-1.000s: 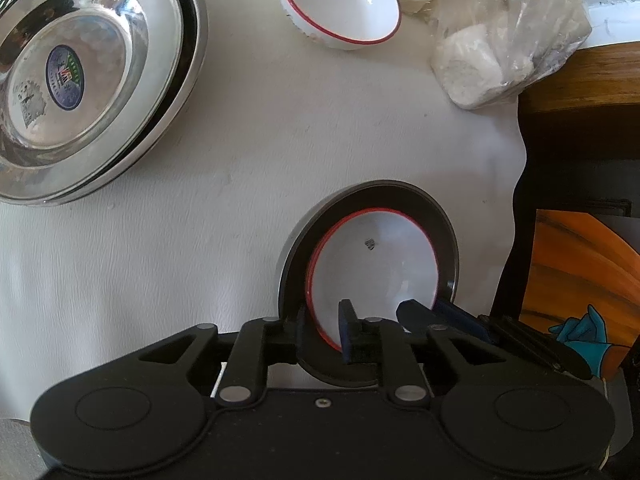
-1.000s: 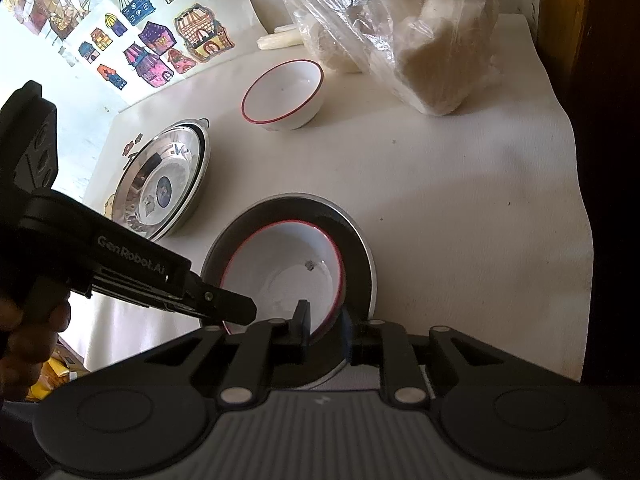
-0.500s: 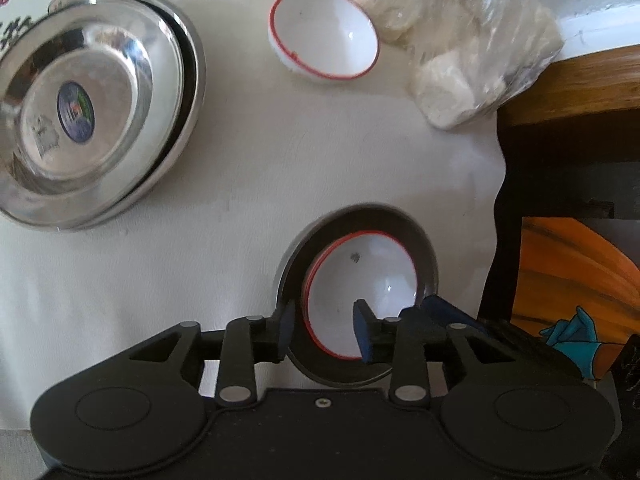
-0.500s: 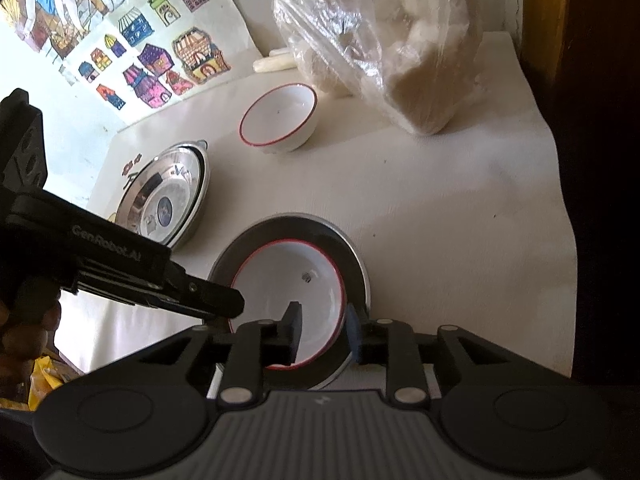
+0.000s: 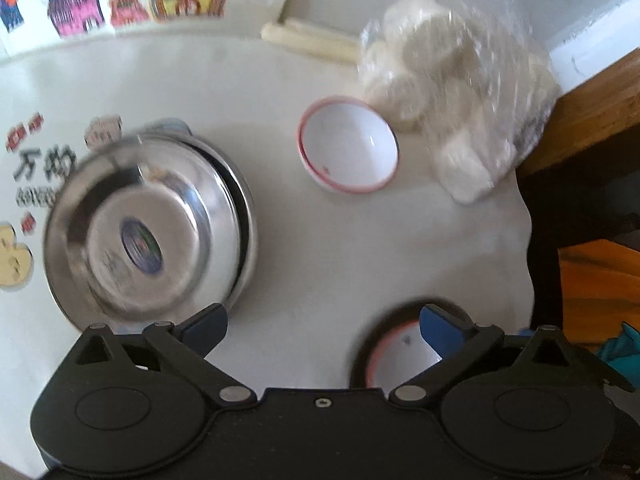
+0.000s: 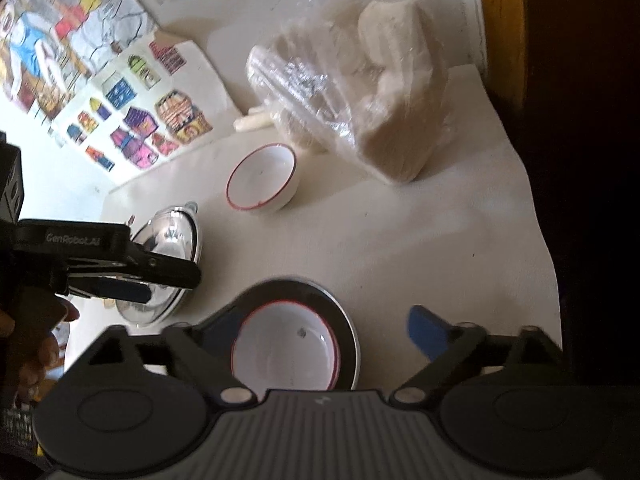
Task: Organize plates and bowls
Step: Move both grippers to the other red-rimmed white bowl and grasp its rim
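1. Two hand-held grippers were pointed steeply down over the white-covered bench [image 6: 440, 240], the left hand-held gripper [image 5: 324, 326] seen from its own camera and, in the right wrist view, reaching in from the left edge.
2. A hand [image 6: 28, 344] was seen wrapped round the left tool's grip at the lower left of the right wrist view.
3. The left hand-held gripper's jaws had just been opening and were spread wide, with nothing between them; one blue pad [image 5: 206, 328] lay in front of the stacked steel plates [image 5: 148, 232], the other in front of the dark plate [image 5: 384, 320].
4. The right hand-held gripper [image 6: 324, 328] had likewise just been opening and its jaws were set wide apart, clamped on nothing.
5. A red-rimmed white bowl [image 6: 286, 352] was seated inside the dark plate [image 6: 344, 320] on the bench, between the right tool's fingers in the picture but untouched by them.
6. A second red-rimmed bowl [image 6: 262, 178] was set farther back, just beside a clear bag of pale lumps [image 6: 360, 96].
7. The steel plates [image 6: 172, 236] were placed left of the dark plate, apart from it.
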Demonstrator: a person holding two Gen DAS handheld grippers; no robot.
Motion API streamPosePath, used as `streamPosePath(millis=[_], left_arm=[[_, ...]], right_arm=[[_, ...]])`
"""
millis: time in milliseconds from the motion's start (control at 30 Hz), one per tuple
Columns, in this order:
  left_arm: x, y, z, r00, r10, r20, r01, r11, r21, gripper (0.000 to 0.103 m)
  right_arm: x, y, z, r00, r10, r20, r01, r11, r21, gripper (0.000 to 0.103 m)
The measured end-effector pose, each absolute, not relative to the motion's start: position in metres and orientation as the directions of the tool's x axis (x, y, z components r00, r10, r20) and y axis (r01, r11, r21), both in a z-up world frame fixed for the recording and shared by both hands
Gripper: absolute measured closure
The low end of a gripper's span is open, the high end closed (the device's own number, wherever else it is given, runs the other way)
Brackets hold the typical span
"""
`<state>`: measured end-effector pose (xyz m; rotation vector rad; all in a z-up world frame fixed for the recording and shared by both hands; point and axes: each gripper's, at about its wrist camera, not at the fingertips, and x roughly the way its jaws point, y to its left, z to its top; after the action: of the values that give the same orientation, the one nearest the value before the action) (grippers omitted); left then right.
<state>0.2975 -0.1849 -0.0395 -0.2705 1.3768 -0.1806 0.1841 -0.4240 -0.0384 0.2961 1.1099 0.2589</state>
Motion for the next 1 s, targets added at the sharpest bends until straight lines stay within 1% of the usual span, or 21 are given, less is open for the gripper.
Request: streamPosePath(millis=[67, 400, 533, 833, 1000], left_arm=[[0.301, -0.181, -0.037, 0.217, -0.270, -0.938, -0.018, 0.960, -0.281, 0.001], [0.321, -0.166, -0.033, 0.302, -0.237, -0.923, 0.031, 0.970, -0.239, 0.001], [0.334, -0.162, -0.037, 0.304, -0.238, -0.922, 0.048, 0.971, -0.234, 0.001], [0.375, -0.160, -0.051, 0.295, -0.230, -0.927, 0.141, 0.971, -0.195, 0.001], [0.401, -0.164, -0.060, 0.283, -0.251, -0.926, 0.223, 0.956, -0.191, 0.001]], right_arm=[[0.187, -0.421, -0.040, 0.428, 0.341, -0.837, -0.045, 0.933, 0.358, 0.000], [0.196, -0.405, -0.043, 0.452, 0.298, -0.841, 0.008, 0.941, 0.338, 0.000], [0.200, -0.401, -0.045, 0.460, 0.278, -0.843, 0.034, 0.944, 0.329, 0.000], [0.219, -0.388, -0.047, 0.488, 0.236, -0.840, 0.073, 0.948, 0.309, 0.000], [0.235, -0.380, -0.051, 0.500, 0.206, -0.841, 0.117, 0.946, 0.302, 0.000]])
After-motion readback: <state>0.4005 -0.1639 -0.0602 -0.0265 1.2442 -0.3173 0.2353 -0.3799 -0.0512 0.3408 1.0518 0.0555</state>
